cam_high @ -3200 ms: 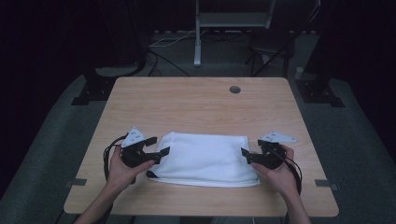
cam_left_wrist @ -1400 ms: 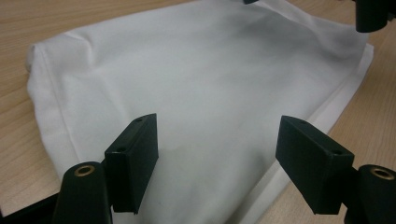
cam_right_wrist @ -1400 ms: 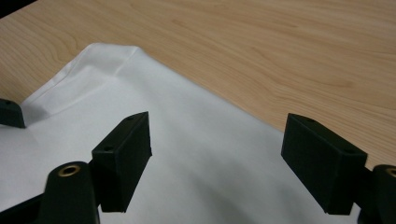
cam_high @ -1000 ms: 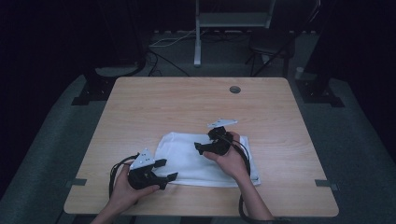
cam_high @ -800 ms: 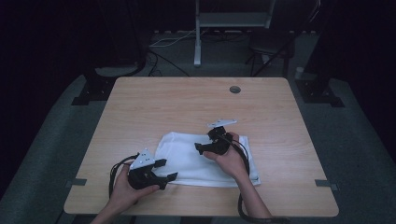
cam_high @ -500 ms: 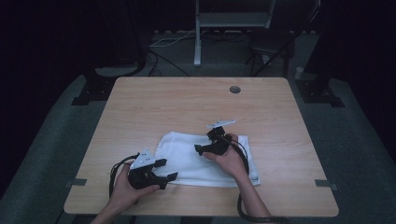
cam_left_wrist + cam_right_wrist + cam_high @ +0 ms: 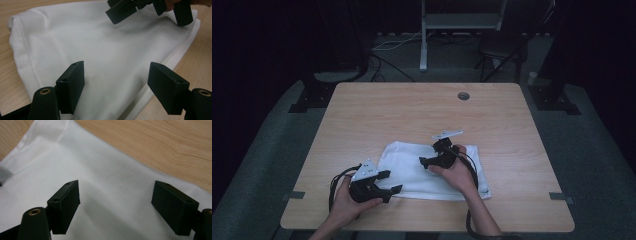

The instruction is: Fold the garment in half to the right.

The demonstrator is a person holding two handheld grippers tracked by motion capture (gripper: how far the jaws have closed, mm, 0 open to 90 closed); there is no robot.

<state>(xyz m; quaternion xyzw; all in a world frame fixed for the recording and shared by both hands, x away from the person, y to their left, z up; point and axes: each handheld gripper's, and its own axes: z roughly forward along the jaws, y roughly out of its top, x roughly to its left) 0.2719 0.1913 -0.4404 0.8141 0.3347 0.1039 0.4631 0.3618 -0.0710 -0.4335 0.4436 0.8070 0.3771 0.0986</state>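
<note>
Your left gripper (image 7: 393,183) sits wide open at the white cloth's (image 7: 412,170) near-left edge; your right gripper (image 7: 426,161) hangs wide open over its middle, holding nothing, on the bench (image 7: 412,110).

The left hand-held gripper (image 7: 115,87) holds its jaws wide apart over the white cloth (image 7: 100,50) on the bench (image 7: 200,55); the right hand-held gripper (image 7: 152,12) hovers over the cloth's far part

The right gripper (image 7: 426,161) now hovers mid-cloth (image 7: 412,170), seemingly refolded narrower.
</note>
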